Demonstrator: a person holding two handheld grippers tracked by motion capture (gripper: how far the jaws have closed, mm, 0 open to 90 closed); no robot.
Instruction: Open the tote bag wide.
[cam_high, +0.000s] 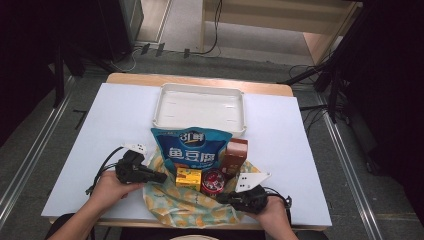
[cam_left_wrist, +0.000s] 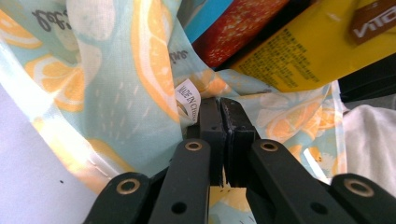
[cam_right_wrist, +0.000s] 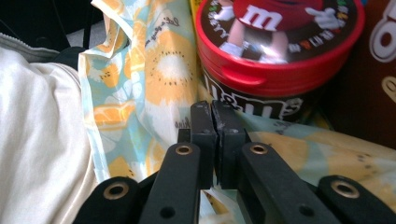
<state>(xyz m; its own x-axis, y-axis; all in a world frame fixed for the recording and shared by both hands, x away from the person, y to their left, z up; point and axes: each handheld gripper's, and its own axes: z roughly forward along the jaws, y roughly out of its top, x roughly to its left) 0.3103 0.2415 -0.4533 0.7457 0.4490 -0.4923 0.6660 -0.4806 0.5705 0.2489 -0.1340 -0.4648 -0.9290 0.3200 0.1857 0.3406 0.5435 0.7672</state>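
Observation:
A citrus-print cloth bag (cam_high: 185, 206) lies open at the table's front with snacks on it: a blue snack pouch (cam_high: 191, 150), a brown box (cam_high: 235, 155), a yellow box (cam_high: 188, 178) and a red M&M's tub (cam_high: 214, 181). My left gripper (cam_high: 159, 176) is at the cloth's left edge. In the left gripper view, this gripper (cam_left_wrist: 220, 106) is shut on the cloth (cam_left_wrist: 116, 93) beside its white label (cam_left_wrist: 187, 99). My right gripper (cam_high: 222, 198) is at the cloth's front right. In the right gripper view it (cam_right_wrist: 211, 109) is shut on the fabric (cam_right_wrist: 154, 70) just in front of the tub (cam_right_wrist: 275, 51).
A white tray (cam_high: 165, 95) stands at the back centre of the pale table (cam_high: 115, 125), just behind the pouch. The yellow box (cam_left_wrist: 303, 51) and a red speckled pack (cam_left_wrist: 238, 23) lie close ahead of the left jaws. The person's white clothing (cam_right_wrist: 37, 140) is near the front edge.

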